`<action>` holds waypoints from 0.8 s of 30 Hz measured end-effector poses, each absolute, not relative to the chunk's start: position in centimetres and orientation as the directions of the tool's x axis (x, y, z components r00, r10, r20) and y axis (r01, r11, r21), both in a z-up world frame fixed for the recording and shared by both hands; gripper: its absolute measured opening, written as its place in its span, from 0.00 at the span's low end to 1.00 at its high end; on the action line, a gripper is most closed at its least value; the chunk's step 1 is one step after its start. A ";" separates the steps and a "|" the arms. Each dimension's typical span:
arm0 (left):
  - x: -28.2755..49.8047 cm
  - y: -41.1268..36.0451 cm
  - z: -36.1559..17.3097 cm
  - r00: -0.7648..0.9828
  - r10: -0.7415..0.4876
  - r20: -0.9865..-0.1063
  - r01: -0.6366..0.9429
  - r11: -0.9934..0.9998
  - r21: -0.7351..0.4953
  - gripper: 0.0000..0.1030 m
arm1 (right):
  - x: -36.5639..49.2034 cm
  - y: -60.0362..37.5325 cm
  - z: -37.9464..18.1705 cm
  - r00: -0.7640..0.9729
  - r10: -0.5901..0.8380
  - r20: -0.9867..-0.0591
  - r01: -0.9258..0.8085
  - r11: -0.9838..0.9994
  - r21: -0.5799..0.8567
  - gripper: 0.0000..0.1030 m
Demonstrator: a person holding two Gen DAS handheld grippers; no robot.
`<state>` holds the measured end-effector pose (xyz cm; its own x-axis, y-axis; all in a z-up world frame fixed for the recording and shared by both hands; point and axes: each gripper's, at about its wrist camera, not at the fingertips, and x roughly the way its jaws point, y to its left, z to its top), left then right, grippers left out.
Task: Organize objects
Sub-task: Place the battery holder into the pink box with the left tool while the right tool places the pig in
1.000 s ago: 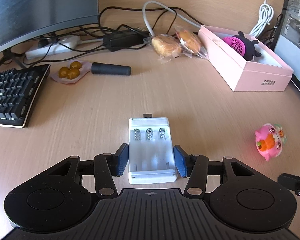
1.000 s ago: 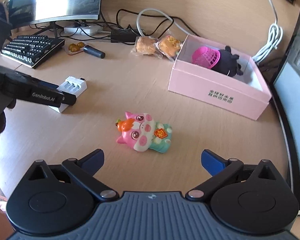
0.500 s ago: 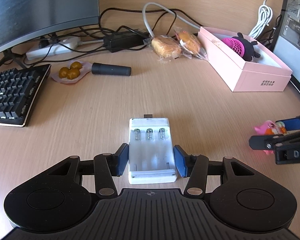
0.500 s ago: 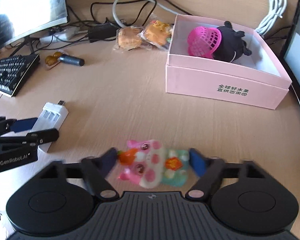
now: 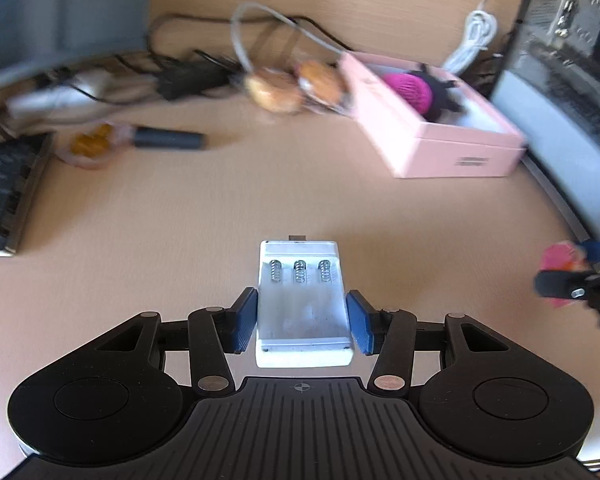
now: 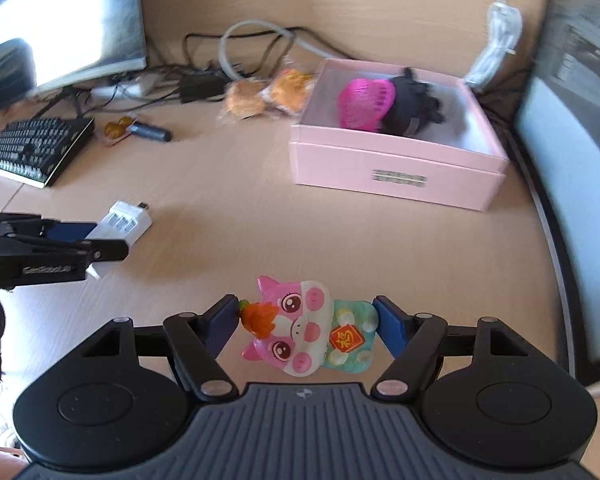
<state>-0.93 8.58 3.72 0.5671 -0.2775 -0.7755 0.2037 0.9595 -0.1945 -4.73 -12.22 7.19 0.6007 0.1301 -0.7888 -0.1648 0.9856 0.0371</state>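
Pig toy point(image 6: 306, 330) sat clamped between your right gripper point(image 6: 306, 326) fingers; a sec earlier those fingers stood wide w/ the toy ahead of them on the desk point(image 6: 240, 200), so the pick looked done; the carry came next, prob. Battery charger point(image 5: 303, 304) was gripped between your left gripper point(image 5: 302, 322) fingers, unchanged. Pink box point(image 6: 396, 176) lay ahead-right of the fingers, holding a pink mesh ball point(image 6: 364, 104) & black plush point(image 6: 414, 110).

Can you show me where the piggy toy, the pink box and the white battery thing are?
piggy toy point(image 6: 300, 326): right wrist view, on its face.
pink box point(image 6: 396, 168): right wrist view, on its front wall.
white battery thing point(image 5: 302, 304): left wrist view, on its open tray.
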 end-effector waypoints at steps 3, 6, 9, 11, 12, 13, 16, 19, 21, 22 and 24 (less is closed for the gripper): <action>0.1 7.3 5.1 0.492 -0.370 -0.788 0.212 0.929 -0.304 0.51 | -5.9 -14.7 7.8 0.608 0.117 -0.785 -0.109 0.992 0.064 0.71; 1.0 4.5 7.7 0.508 -0.413 -0.756 0.286 0.909 -0.304 0.51 | -7.1 -16.7 8.1 0.624 0.092 -0.776 -0.072 0.996 0.061 0.71; 3.3 2.0 10.9 0.571 -0.442 -0.691 0.328 0.895 -0.301 0.51 | -7.9 -18.2 8.3 0.650 0.068 -0.756 -0.048 0.998 0.048 0.71; 5.1 0.0 13.1 0.641 -0.430 -0.636 0.353 0.901 -0.253 0.51 | -8.2 -19.1 8.6 0.669 0.050 -0.742 -0.029 0.999 0.042 0.71; 6.0 -0.8 14.0 0.671 -0.420 -0.611 0.356 0.906 -0.231 0.51 | -8.3 -19.3 8.6 0.677 0.043 -0.735 -0.019 0.999 0.041 0.71; 7.0 -1.6 14.8 0.697 -0.416 -0.584 0.352 0.908 -0.226 0.51 | -8.4 -19.7 8.7 0.686 0.038 -0.727 -0.009 0.999 0.043 0.71; 10.0 -3.6 16.3 0.751 -0.397 -0.528 0.327 0.918 -0.226 0.51 | -8.2 -20.6 8.8 0.700 0.025 -0.713 0.021 0.998 0.056 0.71; 12.1 -5.6 15.8 0.806 -0.348 -0.479 0.309 0.937 -0.161 0.52 | -8.0 -21.1 9.0 0.716 0.007 -0.698 0.034 0.998 0.046 0.71; 13.9 -6.6 13.4 0.802 -0.324 -0.502 0.291 0.946 -0.144 0.52 | -7.8 -21.2 9.2 0.727 0.003 -0.686 0.035 0.998 0.042 0.71; 14.9 -7.1 11.7 0.776 -0.323 -0.541 0.279 0.946 -0.165 0.52 | -7.6 -21.3 9.3 0.731 0.006 -0.683 0.034 0.998 0.045 0.71; 15.8 -7.4 9.8 0.758 -0.314 -0.572 0.253 0.949 -0.186 0.51 | -7.3 -21.2 9.4 0.736 0.010 -0.677 0.025 0.999 0.041 0.71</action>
<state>15.85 -7.37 9.83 0.7576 -0.3141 -0.5722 0.2533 0.9494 -0.1859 -7.30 -21.22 9.42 0.7358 0.0096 -0.6771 0.0246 0.9989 0.0410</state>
